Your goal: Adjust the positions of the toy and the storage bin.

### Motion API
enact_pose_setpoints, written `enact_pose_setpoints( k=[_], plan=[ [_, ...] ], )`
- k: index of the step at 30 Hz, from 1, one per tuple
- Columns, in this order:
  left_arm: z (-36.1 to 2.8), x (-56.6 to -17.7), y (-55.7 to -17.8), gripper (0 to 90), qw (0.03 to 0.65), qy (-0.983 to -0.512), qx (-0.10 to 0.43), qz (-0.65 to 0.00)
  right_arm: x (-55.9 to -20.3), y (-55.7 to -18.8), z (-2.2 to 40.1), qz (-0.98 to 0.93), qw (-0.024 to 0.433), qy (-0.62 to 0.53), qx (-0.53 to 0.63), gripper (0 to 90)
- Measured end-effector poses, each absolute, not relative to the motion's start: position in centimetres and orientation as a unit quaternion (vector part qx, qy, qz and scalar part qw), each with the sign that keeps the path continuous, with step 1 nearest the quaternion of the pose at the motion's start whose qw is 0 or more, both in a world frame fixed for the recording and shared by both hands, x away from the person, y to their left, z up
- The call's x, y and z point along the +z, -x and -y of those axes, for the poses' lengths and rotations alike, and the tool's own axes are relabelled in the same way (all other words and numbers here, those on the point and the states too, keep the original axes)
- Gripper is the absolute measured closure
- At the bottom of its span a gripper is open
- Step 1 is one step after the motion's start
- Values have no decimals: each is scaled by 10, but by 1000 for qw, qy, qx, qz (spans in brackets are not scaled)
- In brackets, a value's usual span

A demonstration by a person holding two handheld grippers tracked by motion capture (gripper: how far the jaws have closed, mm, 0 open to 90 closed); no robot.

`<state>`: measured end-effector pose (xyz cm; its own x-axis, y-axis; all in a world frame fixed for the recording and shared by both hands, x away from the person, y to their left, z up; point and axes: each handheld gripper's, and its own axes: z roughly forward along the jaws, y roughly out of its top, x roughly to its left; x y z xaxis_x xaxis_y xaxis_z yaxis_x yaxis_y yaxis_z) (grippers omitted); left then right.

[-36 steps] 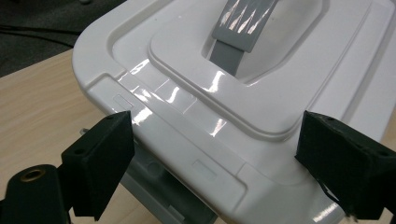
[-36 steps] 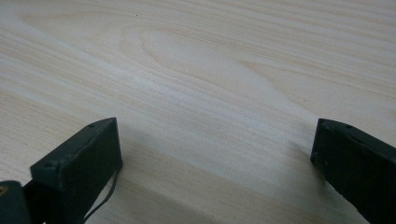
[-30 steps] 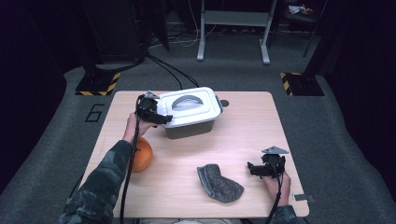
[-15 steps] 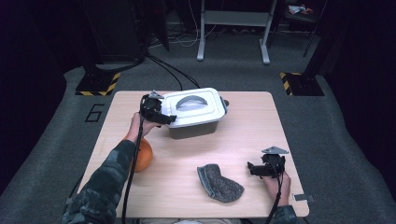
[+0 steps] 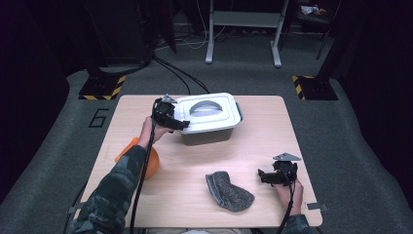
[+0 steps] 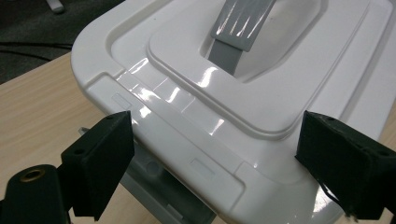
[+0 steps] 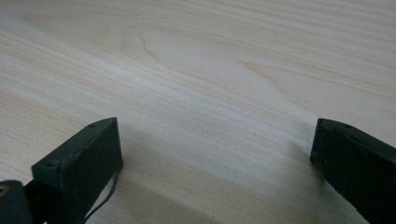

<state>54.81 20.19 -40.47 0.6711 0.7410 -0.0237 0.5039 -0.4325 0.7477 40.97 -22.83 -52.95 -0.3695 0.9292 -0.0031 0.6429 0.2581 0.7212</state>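
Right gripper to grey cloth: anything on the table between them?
Nothing. In the high view, bare table separates the right gripper from the grey cloth; the right gripper view shows bare wood between its open jaws.

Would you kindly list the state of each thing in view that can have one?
White lid: shut on the grey box, grey handle lying flat.
Left gripper: open, jaws astride the lid's edge.
Right gripper: open over bare table.
Grey cloth: crumpled, lying loose.
Orange object: resting, partly hidden by the sleeve.
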Motion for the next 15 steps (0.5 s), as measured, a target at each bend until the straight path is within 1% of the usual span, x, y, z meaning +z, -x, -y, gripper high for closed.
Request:
enact_pose_setpoints(
  k=[10,12,15],
  plan=[
    [-196,-405,-549,107,385,-830,150,-374,-529,-410,228,-762,221,-517,322,12],
    [-199,-403,-548,87,390,-821,154,-387,-530,-410,228,-761,221,-516,324,12],
    [-201,-399,-543,37,389,-821,151,-389,-530,-410,228,-762,221,-516,324,12]
  ],
)
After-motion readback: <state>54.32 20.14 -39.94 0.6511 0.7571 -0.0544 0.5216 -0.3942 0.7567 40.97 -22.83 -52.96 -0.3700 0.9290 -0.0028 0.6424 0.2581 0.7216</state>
